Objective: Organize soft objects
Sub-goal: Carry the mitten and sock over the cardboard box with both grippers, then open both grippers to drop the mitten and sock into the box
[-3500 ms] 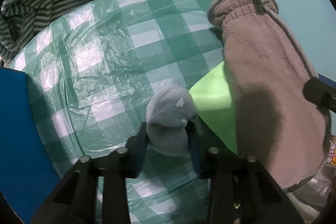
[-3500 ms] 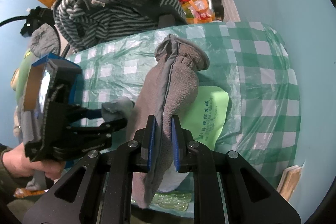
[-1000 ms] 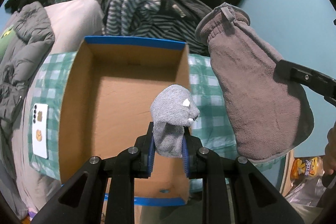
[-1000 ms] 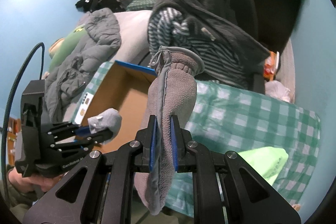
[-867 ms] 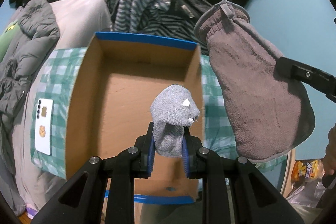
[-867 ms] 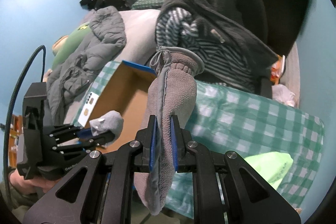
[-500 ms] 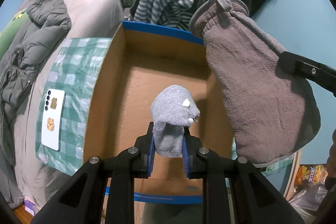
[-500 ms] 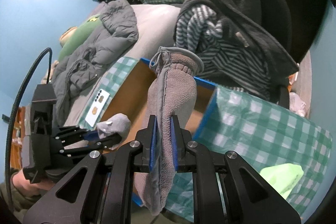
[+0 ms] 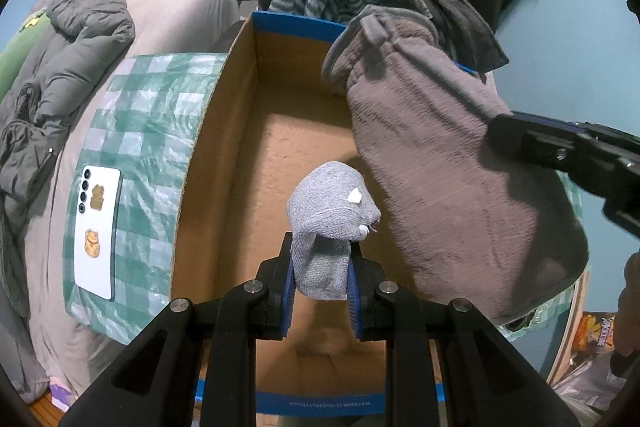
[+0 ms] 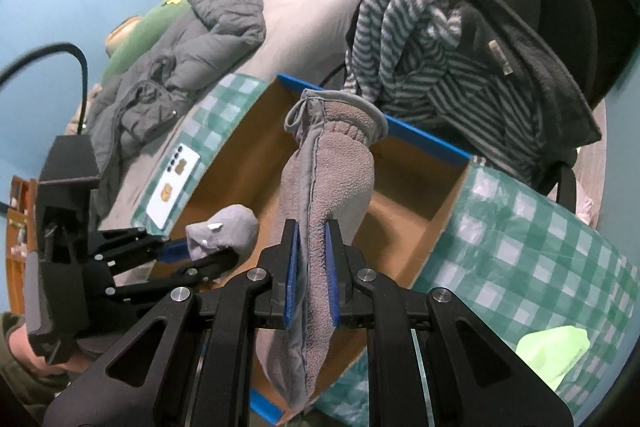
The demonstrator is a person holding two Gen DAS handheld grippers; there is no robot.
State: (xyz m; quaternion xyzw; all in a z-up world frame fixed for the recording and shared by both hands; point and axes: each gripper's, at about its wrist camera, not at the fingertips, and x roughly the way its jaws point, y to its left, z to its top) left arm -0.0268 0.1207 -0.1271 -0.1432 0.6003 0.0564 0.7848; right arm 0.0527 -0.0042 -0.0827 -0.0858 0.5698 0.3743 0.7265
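Observation:
My left gripper [image 9: 320,259] is shut on a rolled grey sock [image 9: 330,203] and holds it above the open cardboard box [image 9: 240,147] with blue edges. My right gripper [image 10: 312,239] is shut on a brown-grey fleece mitten [image 10: 328,167], which hangs over the box's right side. The mitten [image 9: 452,179] and the right gripper's finger [image 9: 560,151] show at the right of the left wrist view. The left gripper [image 10: 192,255] with the sock [image 10: 224,227] shows at the left of the right wrist view. The box [image 10: 416,211] looks empty inside.
The box stands on a green checked tablecloth [image 9: 140,123]. A white phone [image 9: 98,231] lies left of the box. Striped and dark clothes [image 10: 460,27] hang on a chair behind it. A grey jacket [image 10: 192,39] lies on a bed. A light green bag [image 10: 556,347] lies at the right.
Both grippers have moved left from the tablecloth to above the box, carrying the sock and the mitten. The mitten now hangs further over the box opening.

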